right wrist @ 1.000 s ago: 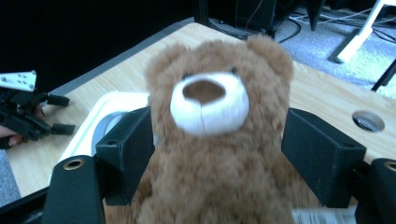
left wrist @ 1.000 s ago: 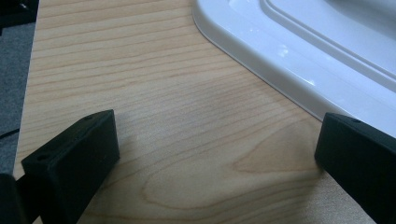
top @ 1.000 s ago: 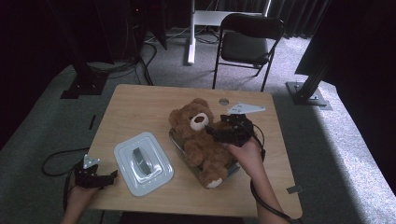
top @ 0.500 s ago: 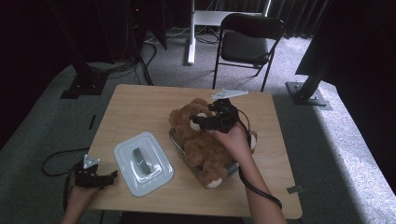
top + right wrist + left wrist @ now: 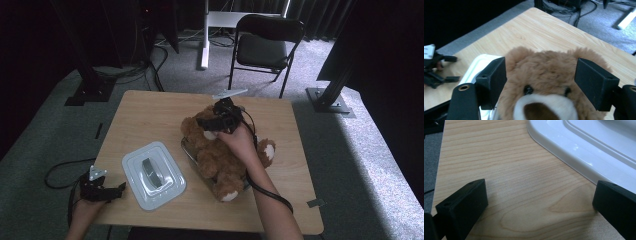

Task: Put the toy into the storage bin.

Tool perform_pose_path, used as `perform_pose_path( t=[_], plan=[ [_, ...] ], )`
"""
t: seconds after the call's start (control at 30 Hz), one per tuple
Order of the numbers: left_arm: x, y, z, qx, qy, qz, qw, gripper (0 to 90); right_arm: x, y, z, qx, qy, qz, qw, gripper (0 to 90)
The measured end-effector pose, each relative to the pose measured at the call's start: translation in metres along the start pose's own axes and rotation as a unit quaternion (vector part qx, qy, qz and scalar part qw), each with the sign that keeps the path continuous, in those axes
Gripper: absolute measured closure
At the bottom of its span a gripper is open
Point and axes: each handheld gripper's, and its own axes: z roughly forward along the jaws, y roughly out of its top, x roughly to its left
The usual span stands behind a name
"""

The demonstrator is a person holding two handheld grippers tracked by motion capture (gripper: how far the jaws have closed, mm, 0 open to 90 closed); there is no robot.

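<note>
Two grippers at work: I straddle the teddy bear's (image 5: 549, 75) head with my right gripper (image 5: 540, 82), jaws just narrowing yet seemingly not clamped, readying a lift from its metal tray (image 5: 187, 150), while my left gripper (image 5: 539, 200) idles wide open beside the white lid (image 5: 584, 147).

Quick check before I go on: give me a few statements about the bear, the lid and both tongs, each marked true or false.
1. The right tongs straddle the teddy bear's head. True.
2. The left tongs grip the white lid. False: they stand open on the bare table beside its rim.
3. The bear lies in a clear tray. True.
4. The lid covers the bear. False: it lies on the table, left of the bear.
</note>
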Motion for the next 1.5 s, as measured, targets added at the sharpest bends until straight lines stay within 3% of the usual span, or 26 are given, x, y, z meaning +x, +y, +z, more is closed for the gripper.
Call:
perform_pose_path(
  t=[0.27,0.83,1.0,1.17,1.5],
  plan=[
    [0.0,0.0,0.0,0.0,0.0,0.001,1.0,0.3,-0.012,0.001,0.021,0.041,-0.027,0.012,0.9987,24.9],
    [0.0,0.0,0.0,0.001,0.0,0.0,1.0,0.3,-0.013,-0.021,0.031,0.064,0.008,0.009,0.9979,27.1],
    [0.0,0.0,0.0,0.001,0.0,0.0,1.0,0.3,-0.007,-0.034,0.042,0.086,0.017,0.001,0.9961,28.2],
    [0.0,0.0,0.0,0.001,0.0,0.0,1.0,0.3,-0.006,-0.045,0.06,0.124,0.028,0.016,0.9917,31.8],
    [0.0,0.0,0.0,0.001,0.0,0.0,1.0,0.3,0.001,-0.058,0.099,0.203,0.005,0.008,0.9792,33.3]
  ],
)
